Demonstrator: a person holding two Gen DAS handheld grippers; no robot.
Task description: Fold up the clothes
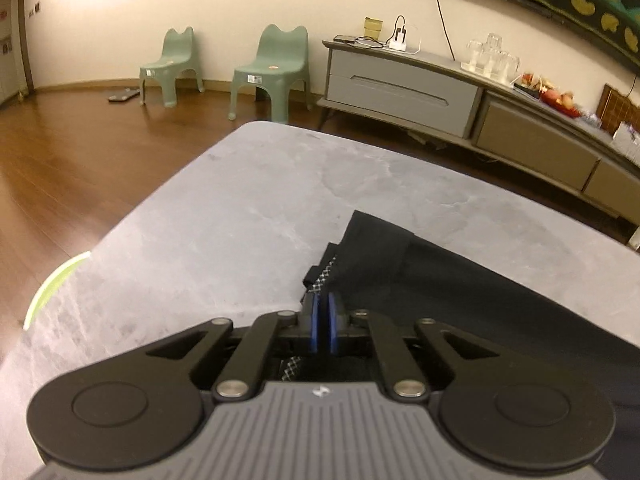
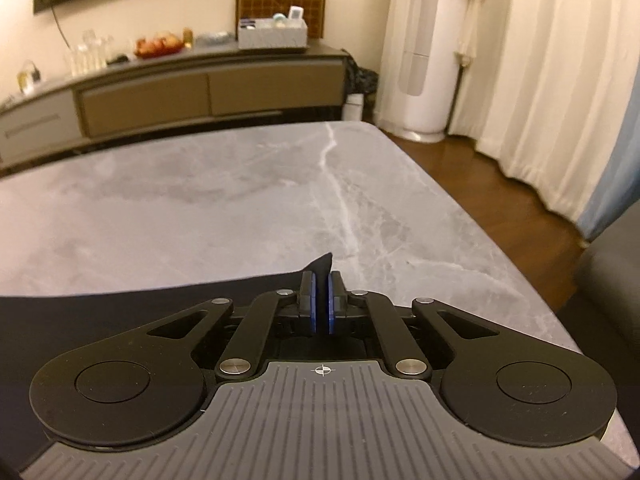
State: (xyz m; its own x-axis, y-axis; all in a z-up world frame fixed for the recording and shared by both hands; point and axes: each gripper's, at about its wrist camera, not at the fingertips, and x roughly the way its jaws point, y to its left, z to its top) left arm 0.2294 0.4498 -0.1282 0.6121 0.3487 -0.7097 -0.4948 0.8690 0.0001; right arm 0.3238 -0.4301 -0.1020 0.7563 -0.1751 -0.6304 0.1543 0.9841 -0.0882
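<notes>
A dark navy garment [image 1: 460, 280] lies on the grey marble table [image 1: 240, 208], stretching right from my left gripper. My left gripper [image 1: 322, 300] is shut on the garment's edge, where a white stitched seam [image 1: 325, 276] shows. In the right wrist view the same garment [image 2: 120, 296] spreads to the left, low over the table [image 2: 280, 192]. My right gripper [image 2: 322, 280] is shut on a corner of the garment, and a dark tip of cloth [image 2: 323, 262] pokes out above the blue pads.
Two green plastic chairs [image 1: 272, 64] stand on the wood floor beyond the table. A long grey sideboard [image 1: 420, 88] with glasses and fruit runs along the wall. White curtains [image 2: 560, 80] and a white tower unit [image 2: 420, 60] stand at the right. A dark sofa edge [image 2: 608, 280] sits near the table.
</notes>
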